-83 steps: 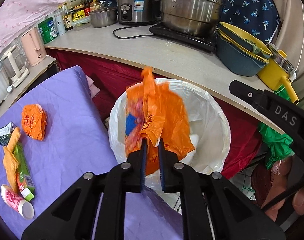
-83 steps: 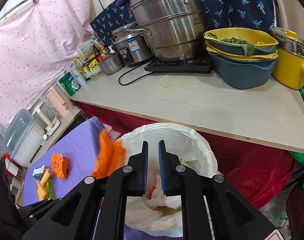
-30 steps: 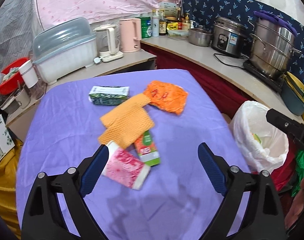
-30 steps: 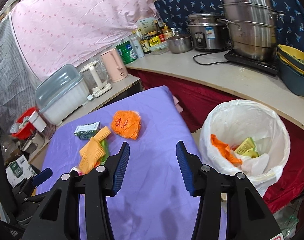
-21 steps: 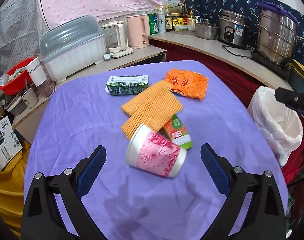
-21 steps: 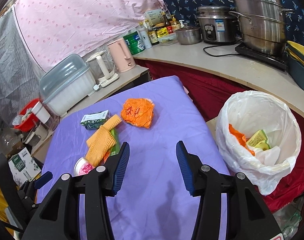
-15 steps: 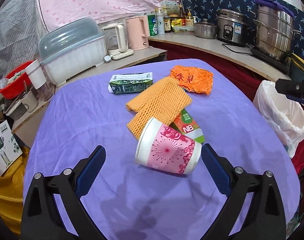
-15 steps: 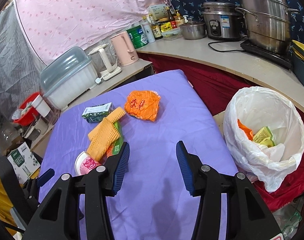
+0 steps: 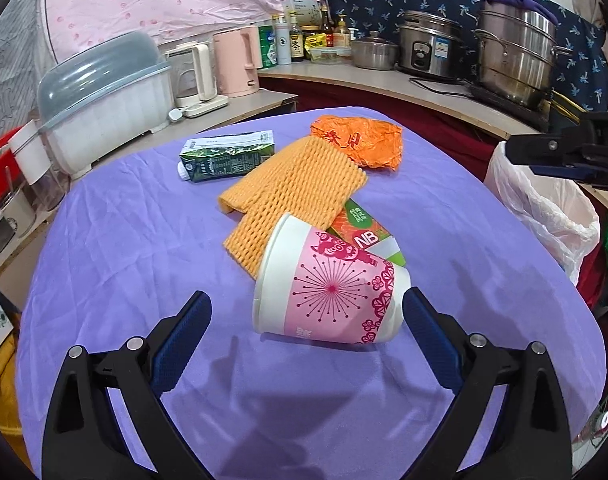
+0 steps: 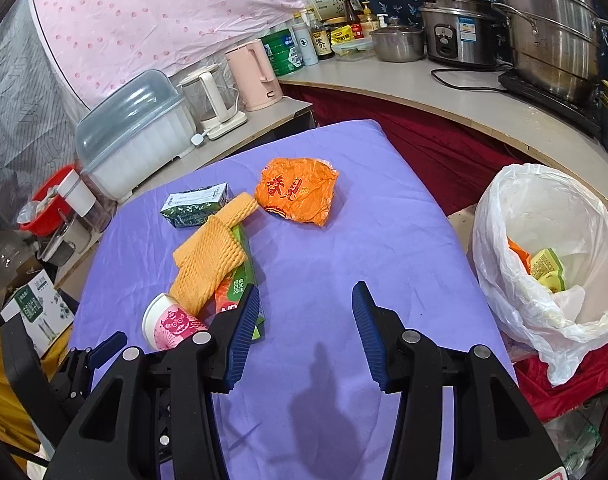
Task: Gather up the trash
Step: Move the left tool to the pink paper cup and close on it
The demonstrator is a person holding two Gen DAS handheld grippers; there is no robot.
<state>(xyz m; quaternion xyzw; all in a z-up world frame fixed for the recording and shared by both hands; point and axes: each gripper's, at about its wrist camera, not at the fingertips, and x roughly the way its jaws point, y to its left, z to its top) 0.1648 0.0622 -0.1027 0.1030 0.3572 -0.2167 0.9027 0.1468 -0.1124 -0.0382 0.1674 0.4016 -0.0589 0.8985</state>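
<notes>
purple cloth (image 9: 116,248) covers a table in a crowded kitchen, with pots and bottles on a counter along the upper edge of both views.

in the left wrist view, the left gripper (image 9: 306,312) fills the bottom of the frame, its jaws spread wide and holding nothing. a pink and white paper cup (image 9: 328,296) lies on its side just ahead, between the blue pads (image 9: 182,328), with the right pad close to its base, likely lined up for a grab. behind the cup, toward the centre, an orange foam net (image 9: 292,188) lies over a green and orange box (image 9: 368,234) printed "nb". further up sit a dark green carton (image 9: 224,156) and a crumpled orange wrapper (image 9: 360,142) with red characters too creased to read.

in the right wrist view, the right gripper (image 10: 306,330) hangs at lower centre over bare cloth, jaws parted and empty. a white bag-lined bin (image 10: 544,216) stands off the table at the right edge, already holding scraps, close enough for short drops.
</notes>
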